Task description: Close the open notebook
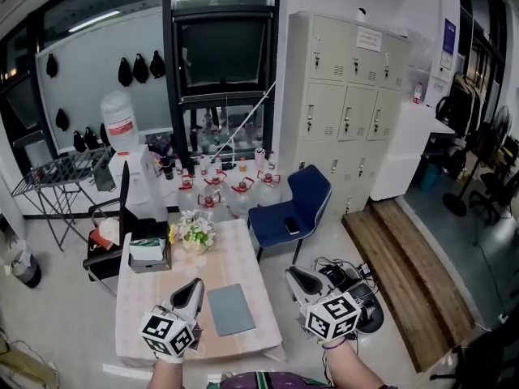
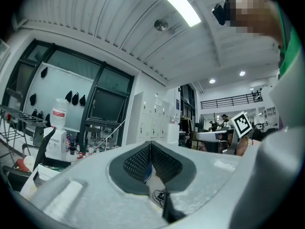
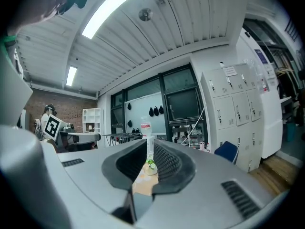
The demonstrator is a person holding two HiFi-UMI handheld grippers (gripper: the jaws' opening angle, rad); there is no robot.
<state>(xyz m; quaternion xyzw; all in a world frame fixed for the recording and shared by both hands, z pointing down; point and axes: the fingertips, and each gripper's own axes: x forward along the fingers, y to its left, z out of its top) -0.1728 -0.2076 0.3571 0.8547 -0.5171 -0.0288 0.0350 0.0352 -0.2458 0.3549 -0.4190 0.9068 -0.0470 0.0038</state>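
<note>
Though the task asks for an open notebook to be closed, the notebook (image 1: 230, 309) lies flat on the counter (image 1: 243, 254) with only its grey-blue cover showing and no spread pages in sight. By that look it is already shut. It sits in the near half of the counter, between the two claws and closer to the left one.

The left claw (image 1: 195, 285) hangs over the counter just beside the book's left edge, not touching it. In the left gripper view its pads meet at the tips with nothing pinched between them. The right claw (image 1: 295, 275) is held off the counter's right side, apart from the book. The right gripper view shows its pads drawn narrow, a slim gap left between them and nothing in it — only the far end of the counter shows through.

Both claws point level rather than down at the cover. That posture suits hands clear of the work, not hands about to press or lift.

The flowers (image 1: 195, 232) and the tissue box (image 1: 147, 251) stand at the far end of the counter, well away from the book. If anything remains, it is likely only to confirm that the cover lies fully flat — a judgement the head view supports but cannot prove.
</note>
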